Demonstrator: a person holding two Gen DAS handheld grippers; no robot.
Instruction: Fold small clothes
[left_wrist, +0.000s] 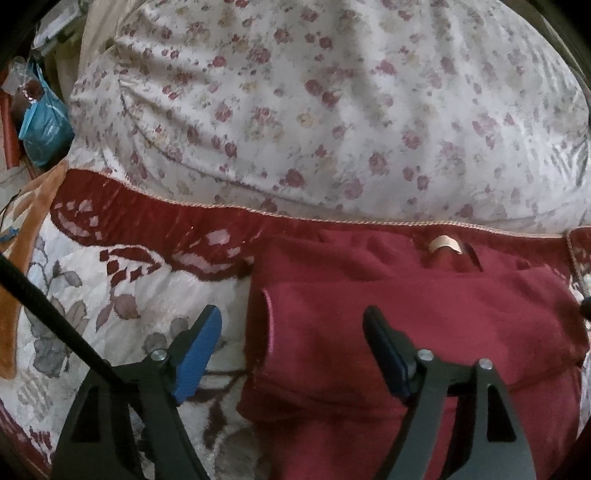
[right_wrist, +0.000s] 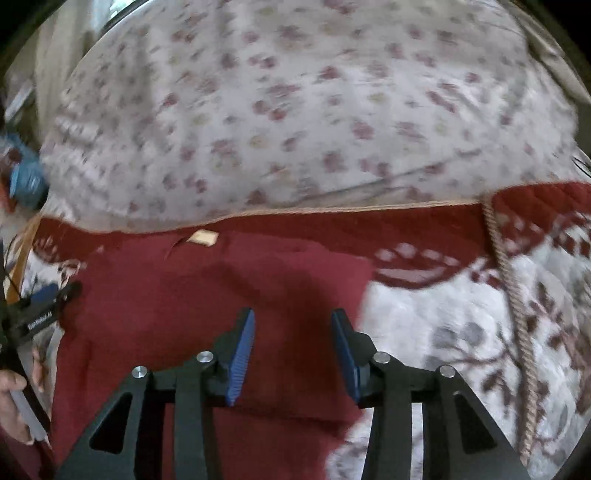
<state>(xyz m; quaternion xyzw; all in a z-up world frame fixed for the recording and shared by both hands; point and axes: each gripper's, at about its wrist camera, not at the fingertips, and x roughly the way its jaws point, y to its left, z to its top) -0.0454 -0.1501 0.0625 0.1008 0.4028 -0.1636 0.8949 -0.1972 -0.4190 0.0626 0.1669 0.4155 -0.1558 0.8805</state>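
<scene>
A dark red garment (left_wrist: 406, 332) lies folded on a quilt (left_wrist: 129, 280), with its cream neck label (left_wrist: 445, 243) at the far edge. My left gripper (left_wrist: 291, 312) hangs open over the garment's left folded edge, one blue pad (left_wrist: 199, 354) above the quilt and the other above the cloth. Nothing is pinched between them. In the right wrist view the same garment (right_wrist: 184, 314) and label (right_wrist: 202, 236) show. My right gripper (right_wrist: 294, 314) stands open over its right part with nothing held. The left gripper (right_wrist: 55, 295) shows at the far left, held by a hand (right_wrist: 14, 406).
A large pillow (left_wrist: 314, 110) with a rose print fills the space behind the quilt's red border (left_wrist: 147, 218). A blue packet (left_wrist: 44, 125) and an orange cloth (left_wrist: 22, 221) lie at the left. A black cable (left_wrist: 55, 314) crosses the lower left. A braided cord (right_wrist: 513, 295) runs down the right.
</scene>
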